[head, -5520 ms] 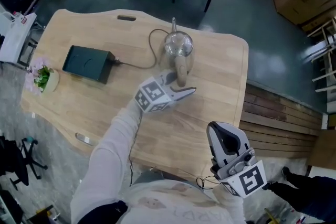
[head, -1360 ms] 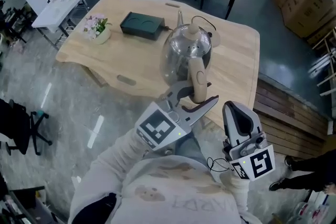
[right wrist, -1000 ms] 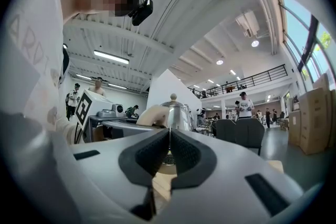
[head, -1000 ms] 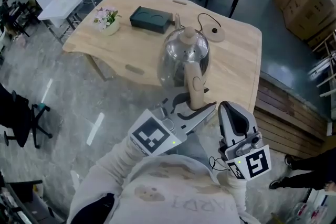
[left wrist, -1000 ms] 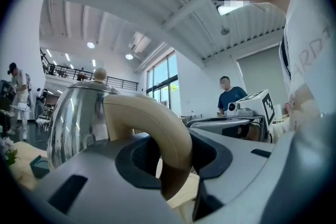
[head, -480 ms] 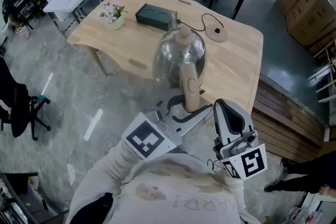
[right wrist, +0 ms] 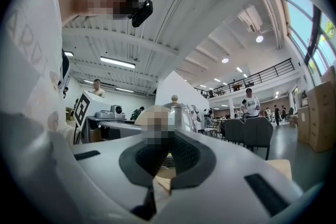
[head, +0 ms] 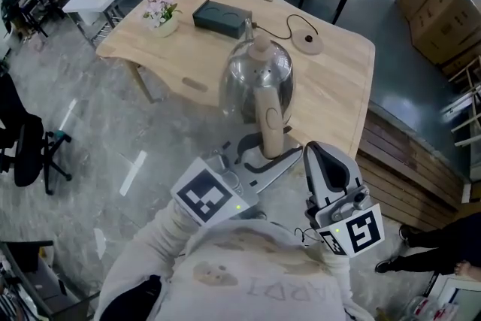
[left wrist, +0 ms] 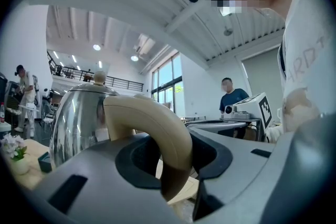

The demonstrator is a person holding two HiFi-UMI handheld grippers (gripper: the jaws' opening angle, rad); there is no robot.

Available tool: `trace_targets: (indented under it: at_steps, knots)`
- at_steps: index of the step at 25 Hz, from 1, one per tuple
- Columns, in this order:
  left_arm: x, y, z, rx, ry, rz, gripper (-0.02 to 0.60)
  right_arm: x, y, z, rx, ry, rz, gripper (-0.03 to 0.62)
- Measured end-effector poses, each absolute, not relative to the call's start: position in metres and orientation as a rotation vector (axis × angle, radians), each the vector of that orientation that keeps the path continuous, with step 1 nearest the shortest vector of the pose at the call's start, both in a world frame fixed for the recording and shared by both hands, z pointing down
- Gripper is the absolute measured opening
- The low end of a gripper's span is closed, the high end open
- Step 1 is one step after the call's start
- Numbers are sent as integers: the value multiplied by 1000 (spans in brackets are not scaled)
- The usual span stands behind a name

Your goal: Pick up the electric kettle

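Since its handle [head: 269, 122] is clamped in the half-open left gripper [head: 264, 156], the electric kettle [head: 255, 75] is judged already lifted off its base [head: 307, 43], the right gripper [head: 316, 155] being closed and empty just beside.

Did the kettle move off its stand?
Yes. The kettle left its round stand and now hangs by the table's near edge, in the left hand-held gripper.

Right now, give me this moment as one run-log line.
left gripper: shut on kettle handle | kettle: off its base, held in air | right gripper: shut, empty | base: on table
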State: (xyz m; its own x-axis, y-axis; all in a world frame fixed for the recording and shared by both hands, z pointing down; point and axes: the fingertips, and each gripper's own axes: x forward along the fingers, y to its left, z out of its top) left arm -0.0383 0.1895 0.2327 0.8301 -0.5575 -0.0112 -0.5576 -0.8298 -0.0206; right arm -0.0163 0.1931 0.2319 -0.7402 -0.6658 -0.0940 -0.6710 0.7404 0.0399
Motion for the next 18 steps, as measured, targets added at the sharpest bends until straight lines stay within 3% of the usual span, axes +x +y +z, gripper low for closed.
trace_targets:
  at_steps: [18]
  knots:
    - [-36, 194, 224, -2920, 862, -2, 132, -16, 200, 231, -1123, 2855, 129, 17]
